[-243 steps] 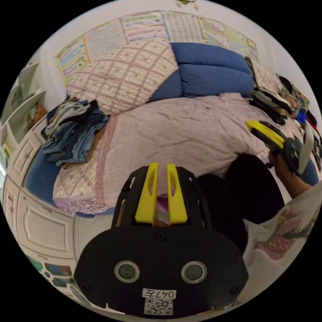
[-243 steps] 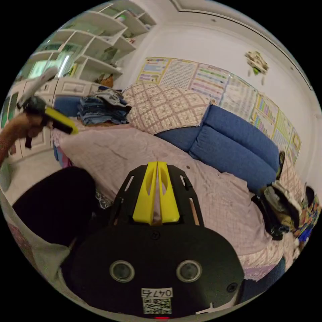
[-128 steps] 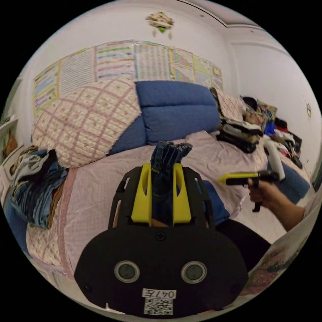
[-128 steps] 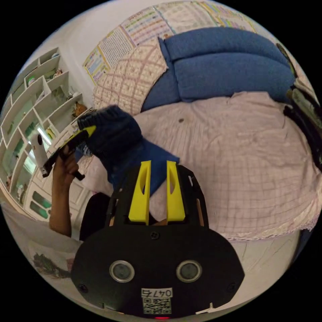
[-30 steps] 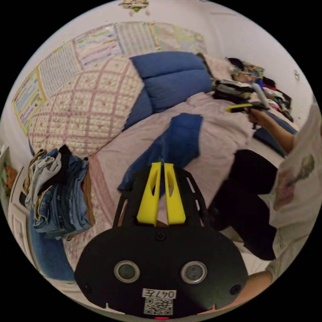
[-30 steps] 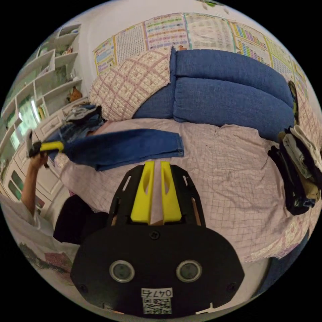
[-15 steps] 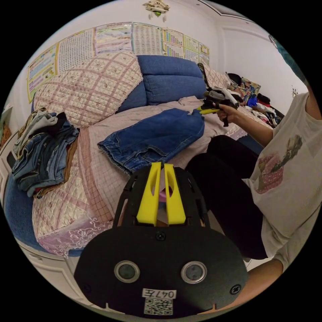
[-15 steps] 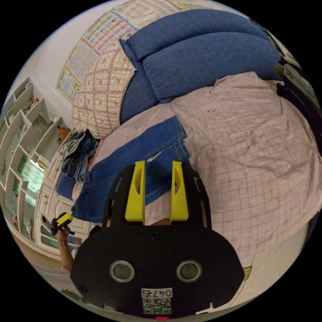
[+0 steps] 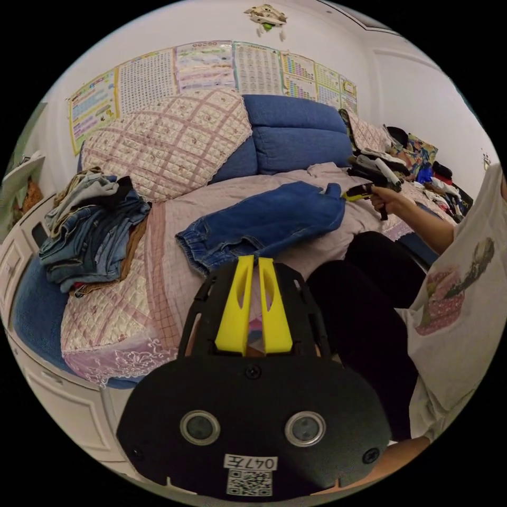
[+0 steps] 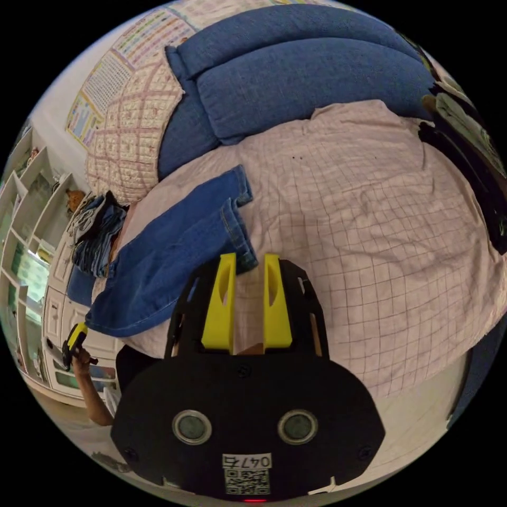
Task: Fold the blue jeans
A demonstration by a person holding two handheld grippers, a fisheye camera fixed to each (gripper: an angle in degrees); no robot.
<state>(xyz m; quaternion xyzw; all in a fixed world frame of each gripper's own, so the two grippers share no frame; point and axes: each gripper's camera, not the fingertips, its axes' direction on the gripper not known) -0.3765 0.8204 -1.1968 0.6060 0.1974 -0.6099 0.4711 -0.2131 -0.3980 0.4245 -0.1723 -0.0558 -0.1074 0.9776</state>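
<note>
The blue jeans (image 9: 266,219) lay spread across the checked pink bedcover (image 10: 369,222), both legs side by side, waistband toward the stacked clothes pile (image 9: 87,224) and hems toward the blue bolster cushions (image 10: 306,74). The step in hand appeared to be the lay-out and smoothing stage, with no fold yet made. In the left gripper view, the left gripper (image 9: 252,282) sat at 6 o'clock with its jaws nearly together and nothing between them; the waistband lay just beyond the tips at 12 o'clock, apart from them. In the right gripper view, the right gripper (image 10: 248,282) showed its jaws parted by a clear gap and empty; the nearer leg hem lay just beside the left jaw tip at about 11 o'clock, and contact could not be confirmed. The right gripper (image 9: 359,191) also appeared in the left gripper view at 2 o'clock, just beside the hem end. The next move probably calls for each tool to take hold of one end of the garment, hem and waistband, so that one end can be carried over the other.
</note>
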